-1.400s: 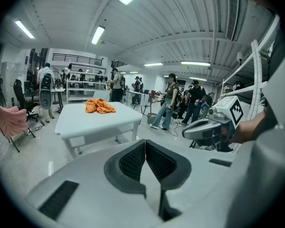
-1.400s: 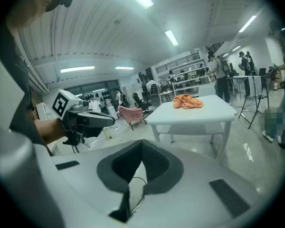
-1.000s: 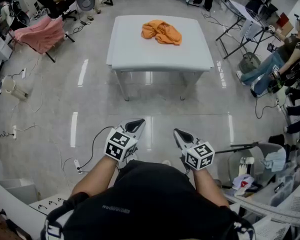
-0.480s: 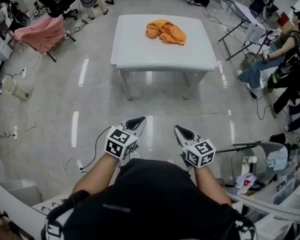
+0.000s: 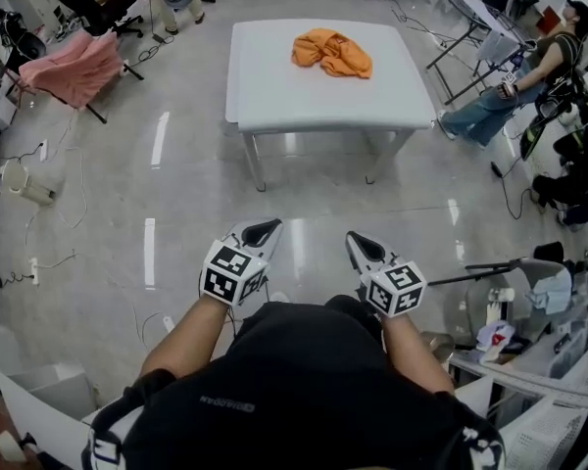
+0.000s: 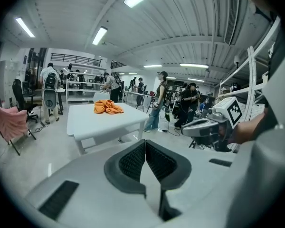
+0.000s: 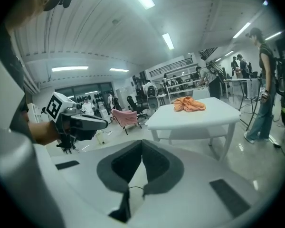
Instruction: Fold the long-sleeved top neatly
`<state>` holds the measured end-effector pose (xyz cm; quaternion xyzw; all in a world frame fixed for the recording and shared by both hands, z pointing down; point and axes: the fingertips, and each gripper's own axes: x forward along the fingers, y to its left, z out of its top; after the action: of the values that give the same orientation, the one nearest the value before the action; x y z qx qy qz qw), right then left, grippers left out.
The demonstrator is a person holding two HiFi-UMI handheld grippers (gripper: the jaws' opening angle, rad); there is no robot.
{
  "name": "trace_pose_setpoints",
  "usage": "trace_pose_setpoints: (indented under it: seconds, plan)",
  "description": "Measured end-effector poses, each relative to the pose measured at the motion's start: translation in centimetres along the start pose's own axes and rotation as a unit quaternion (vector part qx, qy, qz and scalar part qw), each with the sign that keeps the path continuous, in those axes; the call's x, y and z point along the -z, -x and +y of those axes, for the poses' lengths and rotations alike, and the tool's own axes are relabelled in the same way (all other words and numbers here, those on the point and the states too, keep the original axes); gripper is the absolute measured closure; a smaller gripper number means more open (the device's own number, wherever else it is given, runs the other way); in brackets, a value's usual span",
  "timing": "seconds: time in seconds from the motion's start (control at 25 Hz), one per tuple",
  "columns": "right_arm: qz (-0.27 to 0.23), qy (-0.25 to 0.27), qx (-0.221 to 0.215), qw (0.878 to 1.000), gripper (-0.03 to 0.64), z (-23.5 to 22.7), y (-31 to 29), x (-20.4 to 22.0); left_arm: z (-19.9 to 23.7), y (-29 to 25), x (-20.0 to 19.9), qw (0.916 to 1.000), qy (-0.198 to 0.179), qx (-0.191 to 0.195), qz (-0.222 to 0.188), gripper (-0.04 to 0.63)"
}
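Right, current state:
- Far left: a pink cloth (image 5: 73, 67) is draped over a frame standing on the glossy floor (image 5: 176, 184), well apart from the tabletop.
- Left tongs (image 5: 262, 231): held low, just in front of the wearer's torso, tip pointing toward the tabletop. The left gripper view shows the two dark ribbed pads (image 6: 132, 161) pressed together at the tip. Fully closed, gripping nothing.
- Tabletop (image 5: 274, 91): white, on legs, standing across an open stretch of floor from both tongs. Neither tongs is near it.
- Long-sleeved top (image 5: 331, 52): orange, bunched in a crumpled, unfolded heap. It lies on the far half of the tabletop, a bit right of centre, and is the only thing on that surface. Both gripper views show it the same way, as a small orange lump on the white top.
- Right tongs (image 5: 362, 245): beside the left one at about the same level, with a gap between the two and the tip aimed at the tabletop. In the right gripper view the pads meet at the tip. Closed and empty.
- Right edge: a seated person (image 5: 490, 111) with legs stretched out on the floor, near the tabletop's right side.
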<state>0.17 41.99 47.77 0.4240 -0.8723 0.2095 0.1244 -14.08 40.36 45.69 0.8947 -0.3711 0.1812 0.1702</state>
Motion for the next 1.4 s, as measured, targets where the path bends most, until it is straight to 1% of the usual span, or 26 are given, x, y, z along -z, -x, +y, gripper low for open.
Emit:
trace_pose_setpoints:
  seconds: [0.24,0.4,0.64,0.8,1.04,1.12,1.28,1.4]
  plan:
    - [0.011,-0.002,0.014,1.0,0.612,-0.2,-0.3,0.1,1.1,-0.4,-0.1,0.9999,0.012,0.01,-0.003,0.589]
    - [0.007,-0.013,0.022,1.0,0.612,-1.9,-1.2,-0.5,1.6,-1.9,-0.1,0.9998,0.014,0.014,0.004,0.589]
    - [0.005,-0.016,0.017,1.0,0.612,-5.7,-2.7,-1.3,2.6,-5.1,-1.1,0.9998,0.016,0.005,0.008,0.589]
    - [-0.004,-0.008,0.003,1.0,0.612,-8.5,-4.1,-3.9,3.6,-7.7,-3.6,0.9999,0.014,-0.007,0.005,0.589]
    - [-0.01,0.011,-0.016,1.0,0.612,-14.1,-6.1,-7.5,4.6,-13.0,-8.3,0.9996,0.005,-0.024,-0.015,0.589]
    - [-0.012,0.012,-0.023,1.0,0.612,-16.0,-6.7,-8.5,4.8,-14.7,-9.4,0.9994,0.012,-0.028,-0.018,0.589]
    - [-0.009,0.018,-0.04,0.999,0.612,-18.6,-7.6,-9.9,5.2,-17.2,-10.6,0.9981,0.049,-0.032,-0.021,0.589]
    - [-0.011,0.016,-0.046,0.999,0.612,-20.8,-8.3,-10.7,5.6,-19.1,-11.2,0.997,0.059,-0.045,-0.02,0.589]
